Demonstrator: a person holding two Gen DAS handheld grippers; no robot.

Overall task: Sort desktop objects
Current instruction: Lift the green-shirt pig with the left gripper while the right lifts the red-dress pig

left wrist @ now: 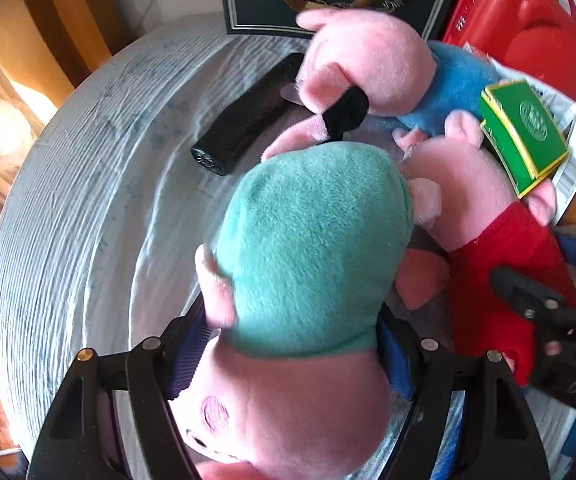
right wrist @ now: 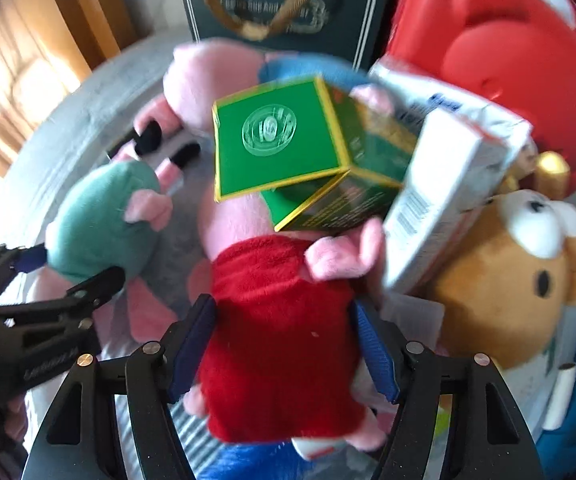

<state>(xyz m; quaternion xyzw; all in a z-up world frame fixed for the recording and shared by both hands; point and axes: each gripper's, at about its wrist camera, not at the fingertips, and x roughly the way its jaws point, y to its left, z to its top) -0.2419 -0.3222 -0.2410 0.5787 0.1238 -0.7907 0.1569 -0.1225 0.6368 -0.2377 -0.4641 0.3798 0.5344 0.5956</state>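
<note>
We look down on a cluttered surface (left wrist: 68,200) covered in a pale ribbed cloth. Our left gripper (left wrist: 292,354) has its blue-padded fingers (left wrist: 186,356) pressed against both sides of a pink pig plush in a teal dress (left wrist: 312,248), so it is grasping that toy at the body, the head toward the camera. Our right gripper (right wrist: 284,350) straddles a second pig plush in a red dress (right wrist: 280,336); its blue fingers (right wrist: 376,354) lie against the red fabric on either side, clenched on the toy, though that view is blurred.

The two plush pigs lie side by side, near each other. Beyond them lies a third pig plush in a blue shirt (left wrist: 460,88), its black shoe (left wrist: 346,114) resting close to a black cylinder (left wrist: 244,120) that lies on its side on the cloth. A green box with gold edging (right wrist: 284,140) rests tilted on the red-dressed pig's head, touching a white carton (right wrist: 448,196) that leans beside it. To the right sits a brown plush bear with big white eyes (right wrist: 500,276). At the back stand a dark gift bag with gold ribbon handles (right wrist: 284,4) and a red plastic case (right wrist: 500,48).
</note>
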